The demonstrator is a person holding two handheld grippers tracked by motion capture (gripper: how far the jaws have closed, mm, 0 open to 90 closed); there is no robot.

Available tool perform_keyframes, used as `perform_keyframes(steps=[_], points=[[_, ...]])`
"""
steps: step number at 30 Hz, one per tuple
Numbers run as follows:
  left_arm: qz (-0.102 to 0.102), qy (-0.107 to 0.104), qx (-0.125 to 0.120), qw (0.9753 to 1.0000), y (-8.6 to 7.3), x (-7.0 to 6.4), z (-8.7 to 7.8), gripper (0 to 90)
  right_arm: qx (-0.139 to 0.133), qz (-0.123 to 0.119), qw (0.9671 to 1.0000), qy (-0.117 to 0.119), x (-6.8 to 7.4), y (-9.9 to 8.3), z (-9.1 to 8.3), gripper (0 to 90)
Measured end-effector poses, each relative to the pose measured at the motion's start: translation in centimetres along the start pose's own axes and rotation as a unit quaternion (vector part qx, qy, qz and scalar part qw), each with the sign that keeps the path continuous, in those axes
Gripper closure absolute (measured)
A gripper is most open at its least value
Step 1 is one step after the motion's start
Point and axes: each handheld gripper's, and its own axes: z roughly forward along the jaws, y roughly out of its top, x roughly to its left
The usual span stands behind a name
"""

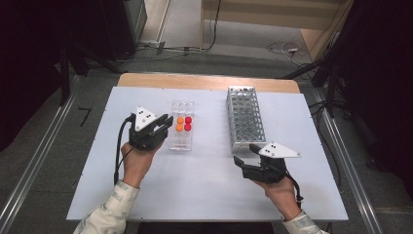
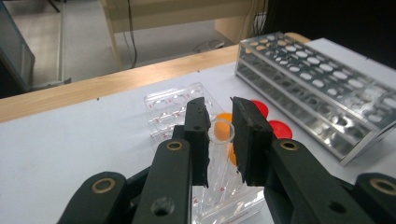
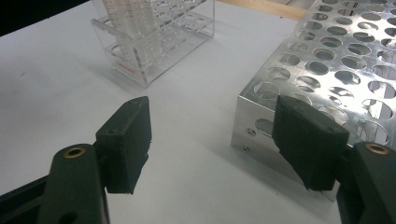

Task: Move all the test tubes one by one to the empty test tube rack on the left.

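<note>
The left tool (image 1: 165, 124) sits at about 10 o'clock from the worktop's (image 1: 204, 185) centre, its jaws reaching toward 2 o'clock onto the near-left corner of the clear plastic rack (image 1: 182, 141). In the left gripper view the left tool (image 2: 219, 133) has its two black pads nearly closed on an uncapped clear tube (image 2: 221, 131); the pads stand right at the tube's rim on either side, though actual contact cannot be told. The tube's long axis runs close to upright, open mouth up, its lower part down among the rack's (image 2: 163, 112) wells. Just beyond it stand two orange caps (image 1: 179, 123) and two red caps (image 1: 188, 123), side by side in the rack's middle.

The right tool (image 1: 245, 153) is at about 4 o'clock, its jaws spread wide and holding nothing, pointing toward 10 o'clock. Its far jaw lies just beside the near end of the metal rack (image 1: 245, 117), whose long axis runs from 6 to 12 o'clock, well right of the plastic one.
</note>
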Motion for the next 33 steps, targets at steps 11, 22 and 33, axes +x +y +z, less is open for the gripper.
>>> perform_keyframes(steps=[11,22,33], points=[[0.008,0.009,0.025,0.9996,-1.3,-0.5,1.3,76.1,0.002,-0.002,1.0000,-0.001,0.0,-0.1,0.1,27.0],[-0.008,0.002,0.020,0.9998,-1.2,-0.4,0.8,68.3,0.002,-0.002,1.0000,-0.003,0.0,-0.1,0.1,27.1],[-0.041,-0.023,0.013,0.9988,-1.2,-0.4,-0.1,52.9,0.002,0.001,0.9999,-0.010,-0.5,-0.3,0.2,27.0]])
